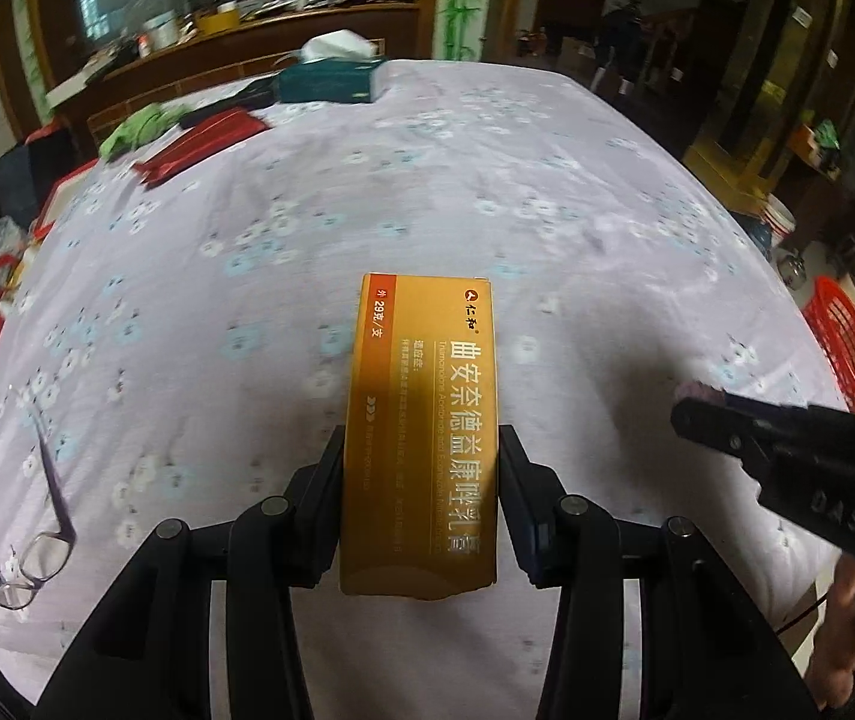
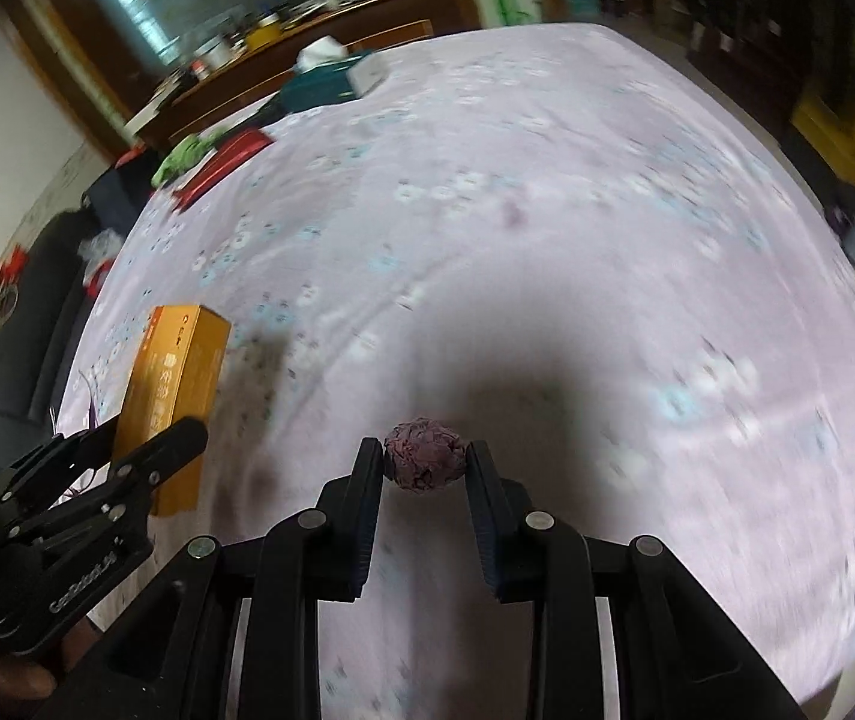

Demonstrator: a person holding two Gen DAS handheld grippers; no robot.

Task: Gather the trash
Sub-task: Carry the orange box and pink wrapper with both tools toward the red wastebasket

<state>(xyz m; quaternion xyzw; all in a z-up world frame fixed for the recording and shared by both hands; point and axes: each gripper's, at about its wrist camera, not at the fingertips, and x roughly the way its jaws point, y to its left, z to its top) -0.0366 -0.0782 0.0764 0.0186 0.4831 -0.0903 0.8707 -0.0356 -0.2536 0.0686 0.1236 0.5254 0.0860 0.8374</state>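
My left gripper (image 1: 421,444) is shut on an orange medicine carton (image 1: 421,432) with white Chinese print, held lengthwise above the flowered tablecloth (image 1: 487,180). From the right wrist view the same carton (image 2: 178,390) shows at the left, clamped in the left gripper (image 2: 145,435). My right gripper (image 2: 425,450) is shut on a crumpled purple paper ball (image 2: 424,459), pinched between both fingertips. In the left wrist view the right gripper (image 1: 703,405) reaches in from the right edge, with a bit of the purple ball (image 1: 697,389) at its tip.
A red plastic basket (image 1: 847,348) stands off the table's right edge. Spectacles (image 1: 37,534) lie near the left front. Red folders (image 1: 205,141), a green cloth (image 1: 136,126) and a teal tissue box (image 1: 331,75) sit at the far left side. A cluttered wooden counter runs behind.
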